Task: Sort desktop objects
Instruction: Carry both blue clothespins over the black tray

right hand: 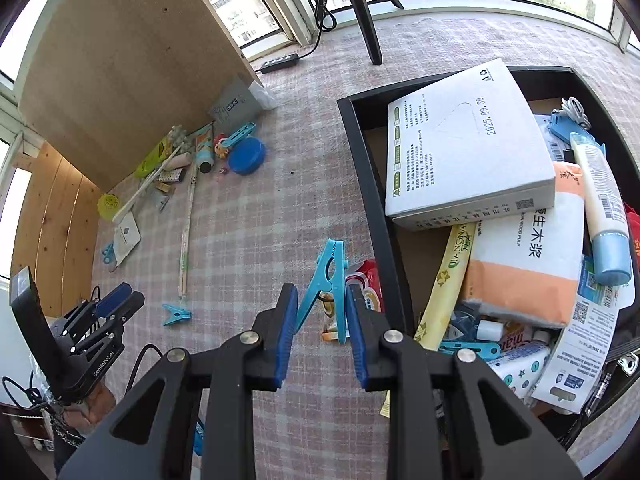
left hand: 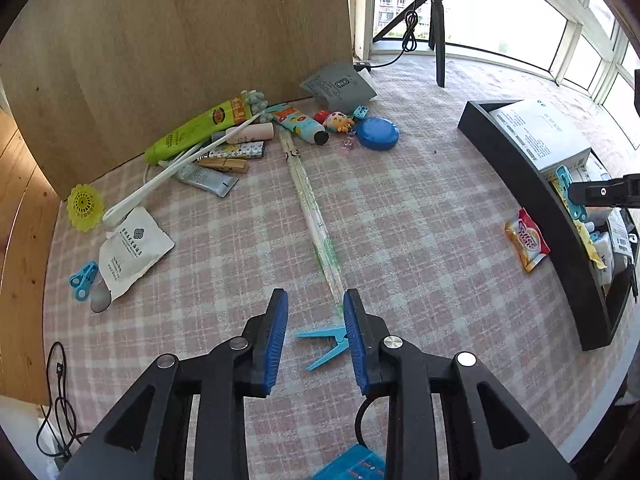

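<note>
**Mia:** Left wrist view first. What is the table like?

**Ben:** It has a checked cloth (left hand: 400,208) in pink and pale green. A big wooden board (left hand: 180,40) stands at the back. Beside it are windows (left hand: 500,4), with tall buildings outside. A black tripod (left hand: 438,28) stands on the table by the glass.

**Mia:** What lies on the cloth?

**Ben:** A heap of small things sits along the board: a green tube (left hand: 192,130), a blue round lid (left hand: 377,133), a yellow shuttlecock (left hand: 85,207) and a white packet (left hand: 134,252). Long wrapped chopsticks (left hand: 310,210) run from the heap toward the left gripper (left hand: 316,300).

**Mia:** Is that gripper holding something?

**Ben:** No. Its blue pads are spread apart with nothing between them. A blue clip (left hand: 324,344) lies flat on the cloth between the fingers, by the right pad.

**Mia:** And the right gripper (right hand: 322,294)?

**Ben:** It grasps a blue clothespin (right hand: 326,276). The peg stands up between the pads, above the cloth, just beside the black tray (right hand: 384,208).

**Mia:** What is in the tray?

**Ben:** It is packed. A white box (right hand: 464,148) lies on top, an orange and white tissue pack (right hand: 528,264) under it, and a white tube with a blue cap (right hand: 600,204) at the side. A red and yellow snack packet (left hand: 527,239) lies on the cloth, right by the tray wall.
</note>
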Motion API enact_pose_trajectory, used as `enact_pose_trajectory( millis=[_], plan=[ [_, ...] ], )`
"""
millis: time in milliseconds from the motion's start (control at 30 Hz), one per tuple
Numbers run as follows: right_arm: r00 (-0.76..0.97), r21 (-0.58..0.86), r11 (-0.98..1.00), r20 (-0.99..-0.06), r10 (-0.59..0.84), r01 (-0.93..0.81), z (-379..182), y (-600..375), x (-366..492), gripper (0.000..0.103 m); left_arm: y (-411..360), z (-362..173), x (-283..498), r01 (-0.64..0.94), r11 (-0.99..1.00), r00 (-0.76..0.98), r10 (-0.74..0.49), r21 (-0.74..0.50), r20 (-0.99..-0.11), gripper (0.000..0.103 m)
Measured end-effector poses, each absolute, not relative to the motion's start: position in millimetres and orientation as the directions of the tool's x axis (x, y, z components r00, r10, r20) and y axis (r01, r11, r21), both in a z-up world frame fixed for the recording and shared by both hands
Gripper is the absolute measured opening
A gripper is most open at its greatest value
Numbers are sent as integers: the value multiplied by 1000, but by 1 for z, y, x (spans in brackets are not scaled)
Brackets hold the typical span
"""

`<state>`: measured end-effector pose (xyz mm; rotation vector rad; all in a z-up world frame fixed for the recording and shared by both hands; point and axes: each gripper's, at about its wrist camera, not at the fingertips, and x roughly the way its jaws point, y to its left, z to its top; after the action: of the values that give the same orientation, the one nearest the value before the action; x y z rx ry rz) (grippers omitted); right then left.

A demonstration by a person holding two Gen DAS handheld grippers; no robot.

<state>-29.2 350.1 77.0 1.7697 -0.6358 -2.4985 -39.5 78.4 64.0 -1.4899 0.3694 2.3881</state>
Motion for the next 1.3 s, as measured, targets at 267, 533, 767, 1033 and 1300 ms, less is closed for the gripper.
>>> enact_pose_trajectory(
  millis=[267, 533, 767, 1033, 1300],
  plan=[
    [-319, 319, -927, -915, -246, -198, 69, 331, -32, 25, 89, 30, -29, -540, -826, -399, 86, 159, -913, 56],
    [-308, 306, -928, -922, -234, -211, 70, 323, -25, 25, 97, 16, -31, -616, -774, -377, 128, 145, -917, 45],
    [-330, 310, -918, -918, -221, -246, 77, 332, -18, 24, 92, 23, -37, -533, -836, -364, 85, 133, -928, 16],
    [-391, 333, -908, -894, -218, -254, 97, 363, 0, 24, 108, 79, -46, -464, -879, -437, 121, 108, -891, 15],
    [-433, 354, -906, -872, -229, -234, 114, 408, 18, 24, 122, 129, -36, -413, -905, -496, 125, 106, -859, 15]
  ],
)
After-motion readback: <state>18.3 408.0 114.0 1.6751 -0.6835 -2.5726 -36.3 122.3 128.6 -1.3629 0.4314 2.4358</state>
